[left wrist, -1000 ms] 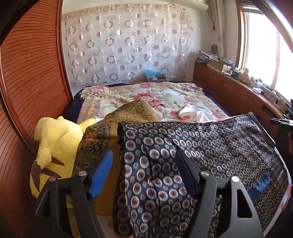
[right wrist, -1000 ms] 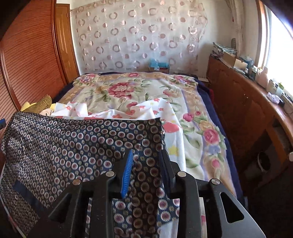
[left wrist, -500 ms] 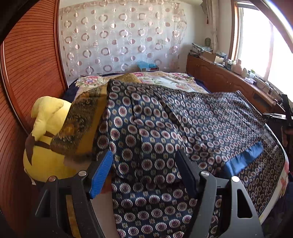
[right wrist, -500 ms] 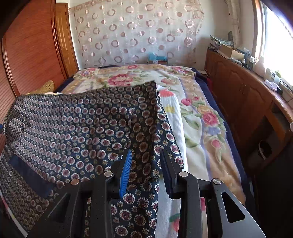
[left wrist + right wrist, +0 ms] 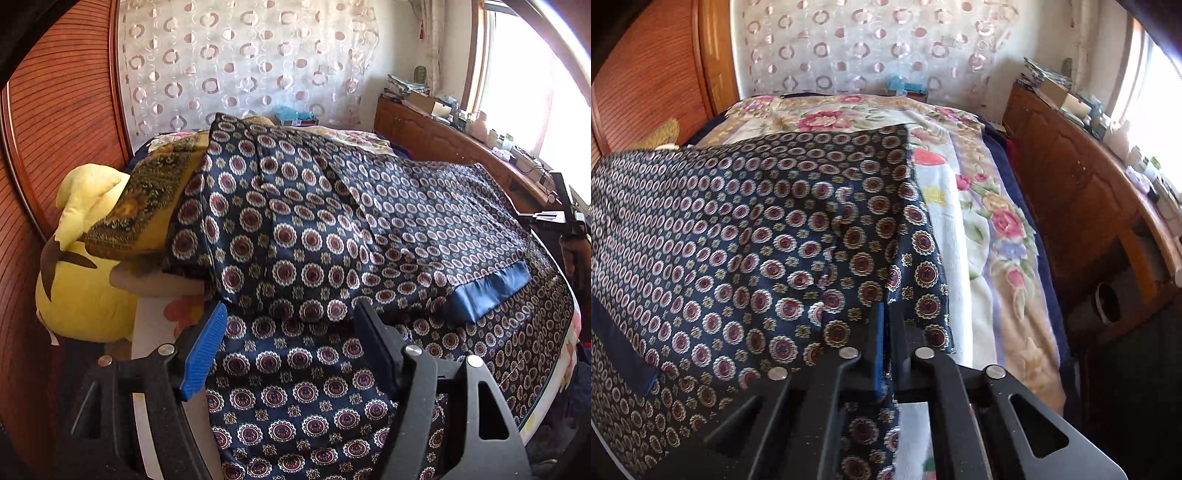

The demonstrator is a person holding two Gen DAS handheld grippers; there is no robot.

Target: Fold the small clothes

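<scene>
A navy garment with red and white medallions (image 5: 332, 229) lies folded over on the bed, its plain blue hem (image 5: 491, 291) at the right. It also shows in the right wrist view (image 5: 757, 240). My left gripper (image 5: 291, 314) is open and empty, just above the near part of the cloth. My right gripper (image 5: 886, 314) is shut on the garment's right edge; the cloth hangs between its fingers. The right gripper's body shows at the far right of the left wrist view (image 5: 565, 218).
A yellow plush toy (image 5: 81, 280) and a gold patterned cloth (image 5: 147, 206) lie left of the garment by the wooden headboard (image 5: 55, 129). A floral blanket (image 5: 997, 221) covers the bed. A wooden cabinet (image 5: 1089, 184) with clutter runs along the right under the window.
The raised garment has been carried forward and laid down over itself on the bed. My right gripper's jaws have closed tighter on the cloth. My left gripper stays open.
</scene>
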